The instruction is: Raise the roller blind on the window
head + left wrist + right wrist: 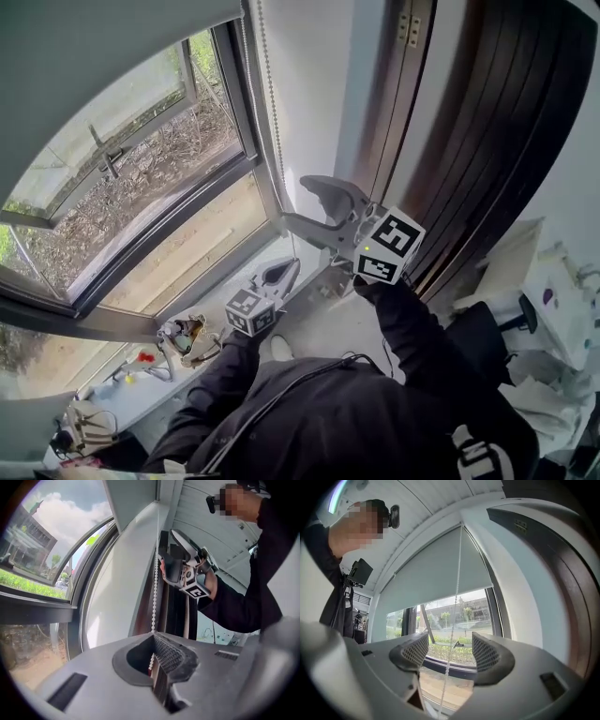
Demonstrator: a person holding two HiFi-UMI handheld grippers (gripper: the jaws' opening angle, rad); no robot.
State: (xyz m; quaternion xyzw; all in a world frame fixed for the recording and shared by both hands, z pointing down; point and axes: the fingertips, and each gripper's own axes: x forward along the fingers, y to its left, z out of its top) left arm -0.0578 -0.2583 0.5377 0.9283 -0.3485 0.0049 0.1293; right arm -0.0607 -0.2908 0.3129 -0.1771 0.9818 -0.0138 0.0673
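Window glass (141, 178) fills the left of the head view, with a dark wooden panel (487, 141) at the right and a cluttered sill (202, 305) below. One roller blind (436, 573) hangs over the upper part of the window; its bottom edge runs level across the frame, its long axis side to side, and the lower panes are uncovered. One bead chain (272, 112) hangs straight down along the window's right edge, its long axis vertical.

Two grippers are in play, both by the chain. The left gripper (284, 270) sits low, near the sill, and its jaws are closed on the bead chain (155, 592), which rises straight up from the pinch. The right gripper (314, 208) is higher up the same chain with its jaws standing wide apart; a strand (452, 634) passes between the two pads (touching neither, as far as its own view shows), so it holds nothing
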